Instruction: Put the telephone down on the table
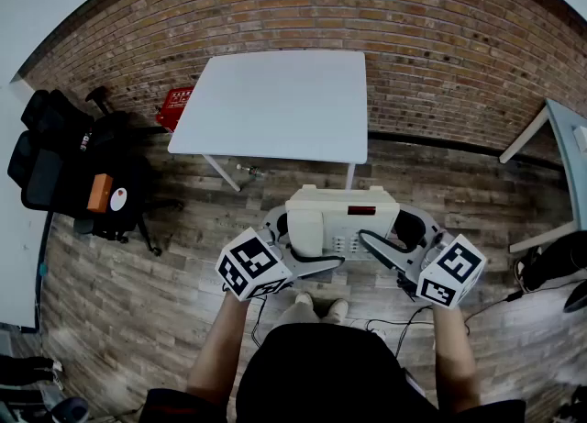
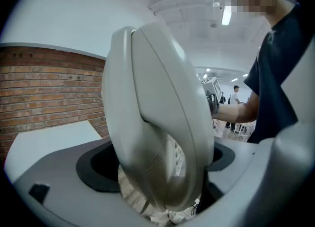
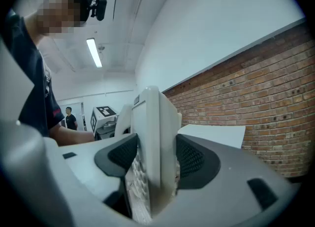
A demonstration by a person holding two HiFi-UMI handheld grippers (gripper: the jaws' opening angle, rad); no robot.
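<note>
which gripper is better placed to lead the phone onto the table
Left, marginally. Both grippers clamp the cream plastic desk telephone, but the left gripper sits in line with the white rectangular table ahead, while the right gripper hangs past its right edge.

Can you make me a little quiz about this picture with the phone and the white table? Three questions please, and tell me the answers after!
1. True or false: the telephone already lies on the white table.
2. What stands behind the table? A) a brick wall B) a window C) a bookshelf
3. Fill in: the telephone is clamped by ___ grippers.

Key:
1. False. The left gripper and the right gripper hold it in the air over the wooden floor, short of the table.
2. A
3. Two
</note>
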